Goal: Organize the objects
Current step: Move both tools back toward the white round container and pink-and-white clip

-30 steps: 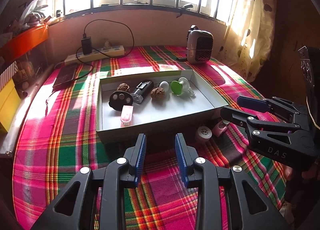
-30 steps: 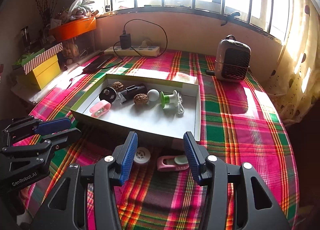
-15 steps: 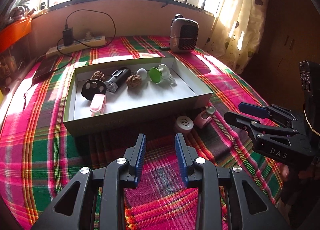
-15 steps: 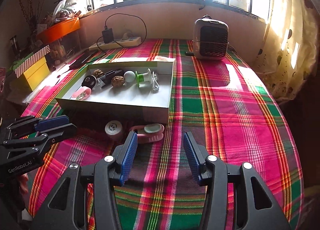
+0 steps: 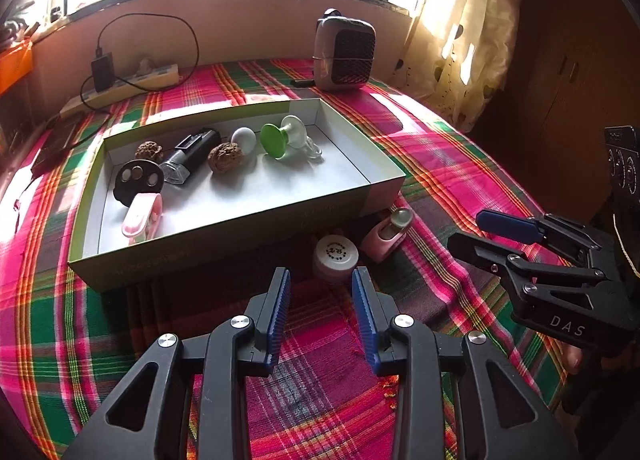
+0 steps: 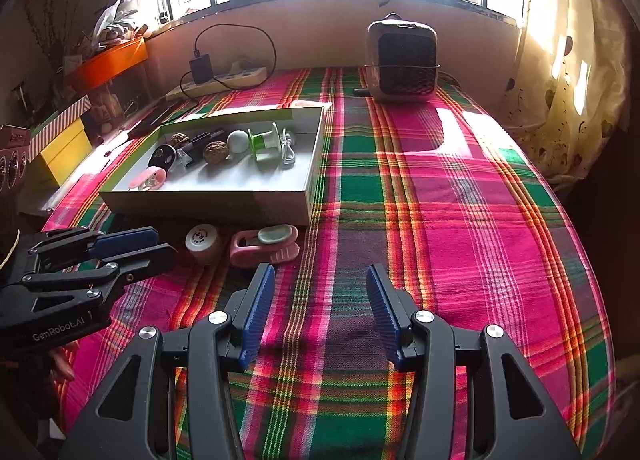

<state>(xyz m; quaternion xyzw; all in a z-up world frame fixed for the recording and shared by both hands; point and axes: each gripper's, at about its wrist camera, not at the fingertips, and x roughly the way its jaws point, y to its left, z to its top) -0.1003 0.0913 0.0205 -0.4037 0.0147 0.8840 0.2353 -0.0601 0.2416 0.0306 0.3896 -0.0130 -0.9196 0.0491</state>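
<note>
A shallow white box (image 5: 372, 169) (image 6: 314, 163) on the plaid cloth holds a pink clip (image 5: 142, 215), a black disc (image 5: 138, 179), a black torch (image 5: 190, 153), two walnuts (image 5: 226, 155), a white ball (image 5: 244, 138) and a green-capped holder (image 5: 274, 141). In front of the box lie a small white round jar (image 5: 335, 254) (image 6: 201, 240) and a pink clip with a grey pad (image 5: 386, 234) (image 6: 266, 246). My left gripper (image 5: 322, 286) (image 6: 162, 244) is open and empty just before the jar. My right gripper (image 6: 320, 280) (image 5: 464, 225) is open and empty, to the right of the pink clip.
A small grey heater (image 5: 344, 53) (image 6: 402, 59) stands at the back right. A power strip with a black charger (image 5: 120, 81) (image 6: 224, 77) lies at the back left. Yellow and striped boxes (image 6: 60, 139) sit off the left edge. A curtain (image 6: 568, 59) hangs right.
Both grippers have turned so the box sits further left in each view. The left gripper now points at the white jar. Both stayed open.
</note>
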